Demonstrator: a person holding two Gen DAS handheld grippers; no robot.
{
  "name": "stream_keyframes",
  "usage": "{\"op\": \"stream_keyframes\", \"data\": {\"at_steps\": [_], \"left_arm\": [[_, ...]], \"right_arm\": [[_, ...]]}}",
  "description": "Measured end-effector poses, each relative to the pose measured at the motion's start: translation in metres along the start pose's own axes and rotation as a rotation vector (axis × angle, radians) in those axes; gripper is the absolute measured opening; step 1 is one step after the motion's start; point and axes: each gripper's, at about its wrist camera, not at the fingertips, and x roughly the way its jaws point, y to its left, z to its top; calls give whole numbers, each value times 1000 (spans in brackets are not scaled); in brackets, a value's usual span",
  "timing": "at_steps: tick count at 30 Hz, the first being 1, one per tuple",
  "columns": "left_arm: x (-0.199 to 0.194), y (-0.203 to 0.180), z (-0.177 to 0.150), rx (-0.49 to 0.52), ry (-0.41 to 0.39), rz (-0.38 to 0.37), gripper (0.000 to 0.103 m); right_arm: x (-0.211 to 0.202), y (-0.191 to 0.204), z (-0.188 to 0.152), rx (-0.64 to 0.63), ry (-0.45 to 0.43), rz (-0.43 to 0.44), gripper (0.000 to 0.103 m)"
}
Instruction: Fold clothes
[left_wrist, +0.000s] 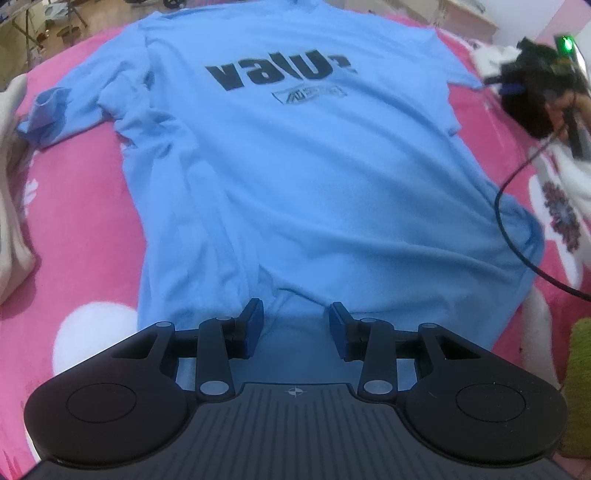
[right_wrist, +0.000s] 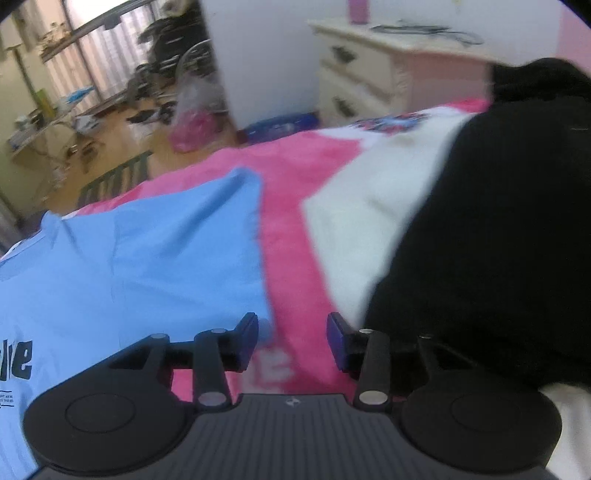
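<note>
- Blue shirt (left_wrist: 295, 177) lies flat on pink blanket (left_wrist: 85, 221), long axis running ahead of left gripper (left_wrist: 293, 326); hem between its parted, empty fingers.
- Right gripper (right_wrist: 291, 341) parted, empty; sleeve (right_wrist: 207, 236) just left of its fingers.

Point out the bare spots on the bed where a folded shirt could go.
Bare pink blanket lies left of the blue shirt, between it and the cream cloth. A narrower pink strip runs between the shirt's sleeve and the white garment. That right side is crowded, with a black garment too.
</note>
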Motion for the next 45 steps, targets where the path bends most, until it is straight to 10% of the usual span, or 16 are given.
{"op": "stream_keyframes", "data": {"at_steps": [6, 15, 23, 31, 42, 45], "left_arm": [[-31, 26, -5, -150, -115, -44, 39], [-41, 61, 3, -259, -277, 107, 39], [-34, 86, -6, -280, -321, 117, 39], [-34, 105, -20, -344, -327, 81, 39], [-34, 118, -27, -372, -335, 54, 39], [-34, 117, -27, -364, -338, 50, 39]], "right_arm": [[-53, 31, 7, -101, -56, 88, 45], [-107, 293, 12, -758, 10, 602, 44], [-65, 468, -69, -1165, 87, 738, 42], [14, 487, -82, -1058, 204, 661, 36], [-20, 450, -106, -1111, 390, 1028, 33], [-24, 447, -91, -1072, 321, 1017, 33]]}}
